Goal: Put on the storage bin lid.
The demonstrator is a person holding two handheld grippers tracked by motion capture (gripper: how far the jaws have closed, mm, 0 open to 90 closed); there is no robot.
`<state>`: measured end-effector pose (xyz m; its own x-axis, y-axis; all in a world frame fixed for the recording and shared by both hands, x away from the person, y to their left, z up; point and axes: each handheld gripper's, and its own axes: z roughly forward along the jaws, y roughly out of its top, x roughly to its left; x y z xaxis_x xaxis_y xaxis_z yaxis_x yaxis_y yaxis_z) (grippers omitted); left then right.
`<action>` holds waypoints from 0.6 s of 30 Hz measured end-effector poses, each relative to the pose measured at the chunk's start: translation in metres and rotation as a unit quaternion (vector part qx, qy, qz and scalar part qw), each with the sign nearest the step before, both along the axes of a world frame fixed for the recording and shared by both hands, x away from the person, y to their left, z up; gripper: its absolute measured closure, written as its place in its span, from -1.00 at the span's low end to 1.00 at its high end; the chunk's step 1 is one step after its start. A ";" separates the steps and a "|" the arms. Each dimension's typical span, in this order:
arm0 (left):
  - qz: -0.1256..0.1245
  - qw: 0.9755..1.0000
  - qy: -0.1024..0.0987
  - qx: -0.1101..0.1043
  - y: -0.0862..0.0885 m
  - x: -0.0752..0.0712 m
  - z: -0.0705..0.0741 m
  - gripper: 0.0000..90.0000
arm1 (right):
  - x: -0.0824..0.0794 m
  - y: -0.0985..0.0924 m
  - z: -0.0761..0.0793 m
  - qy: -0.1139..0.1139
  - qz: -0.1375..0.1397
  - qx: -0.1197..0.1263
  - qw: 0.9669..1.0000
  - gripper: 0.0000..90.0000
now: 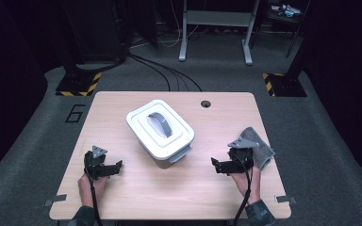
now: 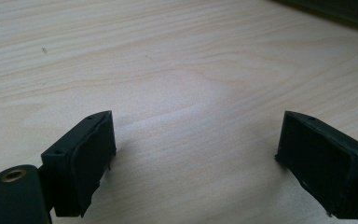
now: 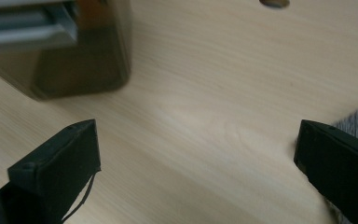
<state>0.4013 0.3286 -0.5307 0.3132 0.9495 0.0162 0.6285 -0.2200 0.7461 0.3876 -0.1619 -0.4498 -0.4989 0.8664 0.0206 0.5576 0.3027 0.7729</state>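
Fingers wide on left gripper (image 1: pixel 118 165) and right gripper (image 1: pixel 215 165); lidded box (image 1: pixel 160 129) between, grey cloth (image 1: pixel 260 147) touching right.

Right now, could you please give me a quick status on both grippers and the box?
Left gripper open, empty, low over table. Right gripper open, empty, beside grey cloth. Lidded white box untouched at centre, handle flat. Nothing blocking either approach.
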 end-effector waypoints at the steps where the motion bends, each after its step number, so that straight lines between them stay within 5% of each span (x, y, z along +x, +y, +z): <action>1: 0.000 1.000 0.000 0.000 0.000 0.000 0.000 -0.76 | -0.001 -0.003 -0.007 0.005 -0.003 -0.002 1.000 -1.00; 10: 0.000 1.000 0.000 0.000 0.000 0.000 0.000 -0.76 | -0.007 -0.022 -0.062 0.032 -0.033 -0.024 0.999 -1.00; 18: 0.000 1.000 0.000 0.000 0.000 0.000 0.000 -0.76 | -0.011 -0.029 -0.077 0.029 -0.052 -0.029 0.998 -1.00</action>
<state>0.4012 0.3285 -0.5307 0.3126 0.9497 0.0166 0.6288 -0.2200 0.7458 0.3771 -0.1905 -0.5272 -0.4065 0.9136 -0.0058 0.6309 0.2853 0.7215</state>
